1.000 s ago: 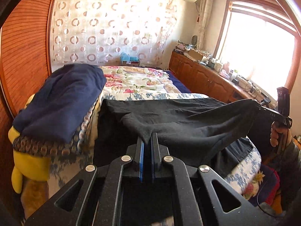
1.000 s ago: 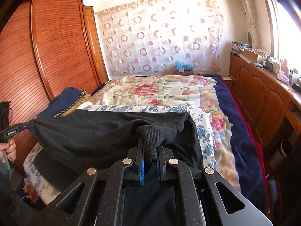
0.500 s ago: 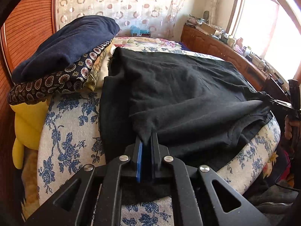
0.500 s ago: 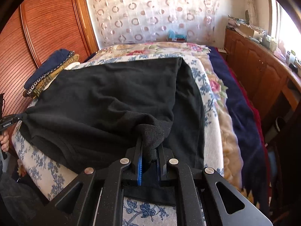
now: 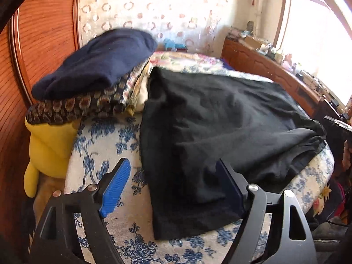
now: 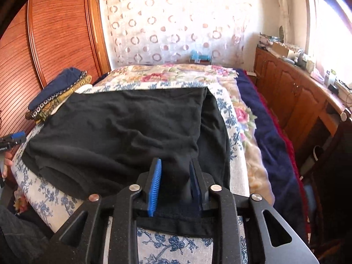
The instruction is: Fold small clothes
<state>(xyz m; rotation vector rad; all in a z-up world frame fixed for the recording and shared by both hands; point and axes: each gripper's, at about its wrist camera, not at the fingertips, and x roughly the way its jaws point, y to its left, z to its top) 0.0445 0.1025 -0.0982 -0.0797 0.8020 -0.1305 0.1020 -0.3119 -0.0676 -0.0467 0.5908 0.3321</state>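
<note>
Left gripper spread wide, holding nothing; the black garment lies folded on the bed, its near corner between and ahead of the fingers. Right gripper partly parted, a fabric bunch between its fingers; whether they press it, can't tell. Only the left view shows the yellow plush under the folded pile.

The garment was spread across the near end of the bed, in the centre of the right wrist frame, its upper layer laid over the lower one. A stack of folded clothes was placed at the upper left of the left wrist frame, just beside the garment's far corner. A wardrobe was seen behind the stack, and a row of cabinets was set along the right edge.
</note>
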